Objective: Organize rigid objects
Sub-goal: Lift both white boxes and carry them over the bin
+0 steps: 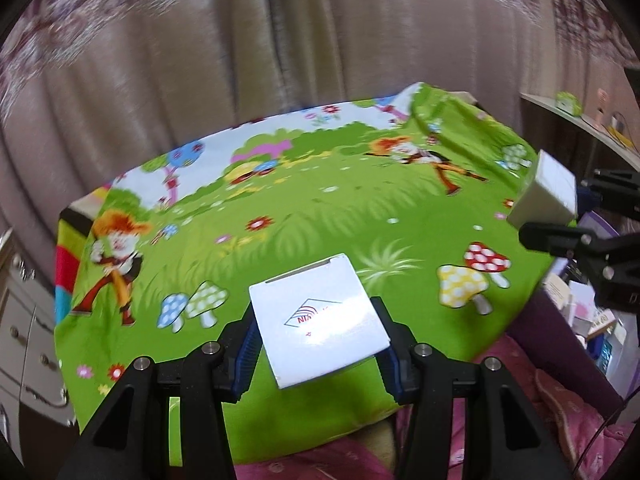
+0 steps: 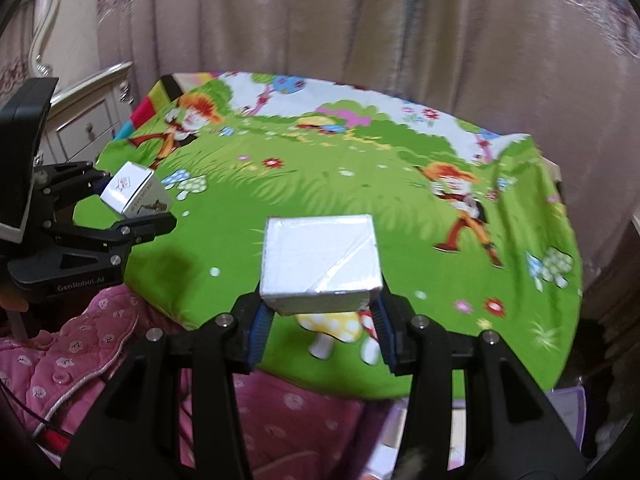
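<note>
Each hand-held gripper is clenched on a box above the bare tabletop (image 1: 320, 216): the left hand-held gripper (image 1: 316, 344) grasps the logo box (image 1: 318, 320), the right hand-held gripper (image 2: 320, 320) grasps the plain white box (image 2: 320, 260). Seen from the left wrist, the white box is at 3 o'clock. Nothing looks placed yet; both boxes remain to be set down.

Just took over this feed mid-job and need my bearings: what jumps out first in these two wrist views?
The bright green cartoon cloth covering the table fills both views, printed with mushrooms and figures. Against it, each gripper is shut on a white box: the left gripper holds a white box with a logo, the right gripper a plain white box, both held above the cloth's near edge. Beige curtains hang behind the table.
</note>
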`<state>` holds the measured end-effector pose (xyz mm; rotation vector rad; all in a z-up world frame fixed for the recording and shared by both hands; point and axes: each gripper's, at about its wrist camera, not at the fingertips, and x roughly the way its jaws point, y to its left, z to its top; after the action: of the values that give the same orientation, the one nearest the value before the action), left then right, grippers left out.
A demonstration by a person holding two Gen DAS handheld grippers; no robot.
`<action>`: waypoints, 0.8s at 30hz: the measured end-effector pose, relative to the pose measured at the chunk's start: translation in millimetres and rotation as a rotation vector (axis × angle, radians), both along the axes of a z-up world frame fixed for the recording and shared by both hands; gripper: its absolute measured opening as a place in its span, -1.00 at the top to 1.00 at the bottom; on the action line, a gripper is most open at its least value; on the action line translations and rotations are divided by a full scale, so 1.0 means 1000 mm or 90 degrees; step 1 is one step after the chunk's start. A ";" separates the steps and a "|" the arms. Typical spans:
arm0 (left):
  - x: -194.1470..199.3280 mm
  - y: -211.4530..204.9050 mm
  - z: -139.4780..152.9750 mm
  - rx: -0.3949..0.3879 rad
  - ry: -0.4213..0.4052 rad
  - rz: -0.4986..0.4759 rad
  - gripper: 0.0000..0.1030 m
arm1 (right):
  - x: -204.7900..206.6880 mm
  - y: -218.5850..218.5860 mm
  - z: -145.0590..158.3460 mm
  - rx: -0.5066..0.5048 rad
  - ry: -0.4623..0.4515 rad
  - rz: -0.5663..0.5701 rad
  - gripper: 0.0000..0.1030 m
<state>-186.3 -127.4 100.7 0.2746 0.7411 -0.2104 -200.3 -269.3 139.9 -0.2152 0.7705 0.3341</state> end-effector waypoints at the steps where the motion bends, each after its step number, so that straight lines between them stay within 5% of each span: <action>1: -0.001 -0.007 0.001 0.003 -0.001 -0.012 0.00 | -0.003 -0.006 0.002 0.000 -0.004 -0.008 0.05; 24: -0.037 -0.190 0.020 0.001 0.029 -0.293 0.00 | -0.092 -0.156 0.028 -0.012 -0.051 -0.234 0.05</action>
<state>-223.2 -317.4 121.0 0.4420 0.7161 -0.6542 -292.3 -425.5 168.1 -0.1003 0.7172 -0.0289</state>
